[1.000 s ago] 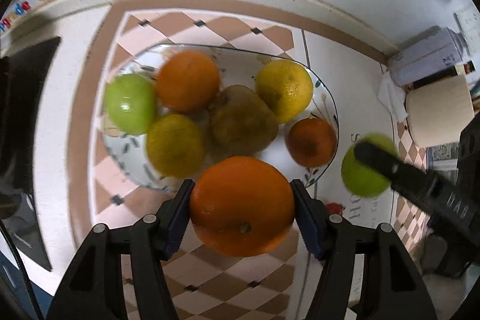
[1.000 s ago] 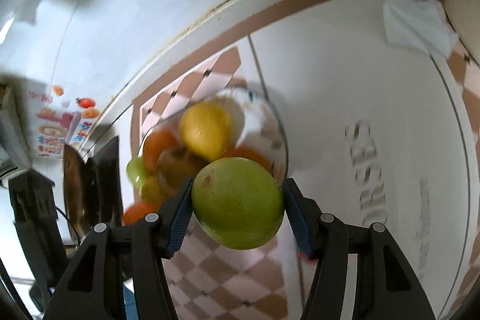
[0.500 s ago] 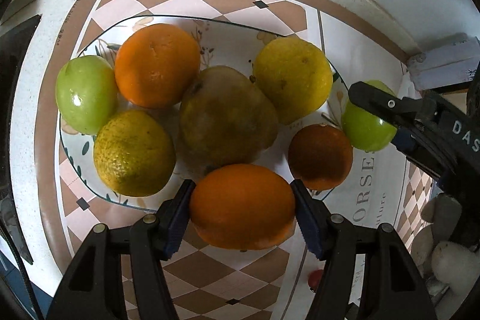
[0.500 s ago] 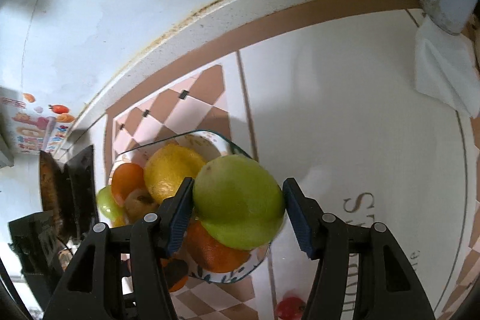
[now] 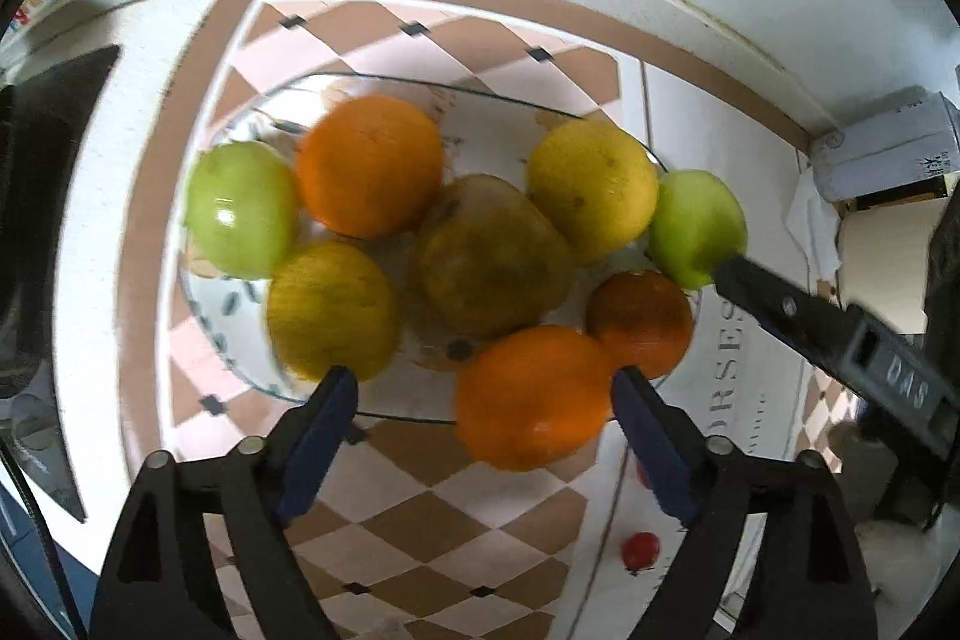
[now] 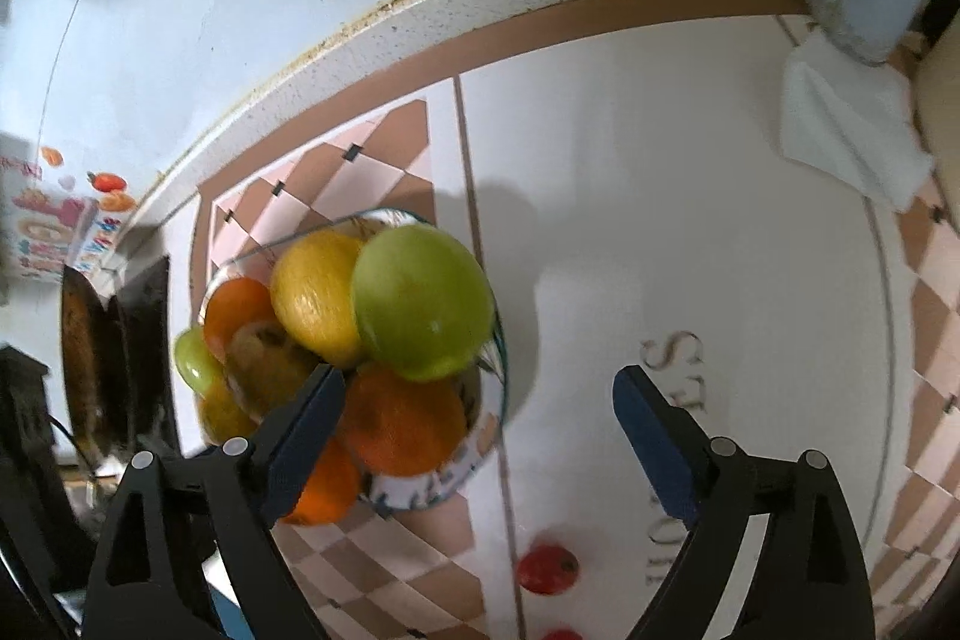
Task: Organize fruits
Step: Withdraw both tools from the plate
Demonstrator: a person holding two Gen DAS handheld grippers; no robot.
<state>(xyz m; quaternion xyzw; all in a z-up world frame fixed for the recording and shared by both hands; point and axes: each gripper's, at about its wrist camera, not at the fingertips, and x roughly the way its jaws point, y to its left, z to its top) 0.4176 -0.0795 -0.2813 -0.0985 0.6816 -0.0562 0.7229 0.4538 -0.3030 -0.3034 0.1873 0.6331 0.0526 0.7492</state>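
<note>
A glass plate (image 5: 252, 118) holds several fruits: oranges, lemons, a brownish pear (image 5: 489, 256) and a green apple (image 5: 240, 211). My left gripper (image 5: 483, 433) is open; a large orange (image 5: 531, 397) lies at the plate's near edge, close to the right finger and apart from the left one. My right gripper (image 6: 477, 436) is open; a second green apple (image 6: 423, 301) rests on the plate's right rim, beyond the fingertips. This apple also shows in the left wrist view (image 5: 696, 226), with a right gripper finger (image 5: 834, 334) beside it.
The plate (image 6: 480, 451) stands on a checked tile counter near the back wall. A small red tomato (image 6: 547, 568) lies on the counter in front of the plate. A white cloth (image 6: 852, 136) and a box (image 5: 882, 154) are at the right. Dark cookware (image 6: 96, 364) stands left.
Both grippers have opened. The left one let the large orange go at the plate's near edge; the right one let the green apple go on the right rim. Both pulled back a little.
</note>
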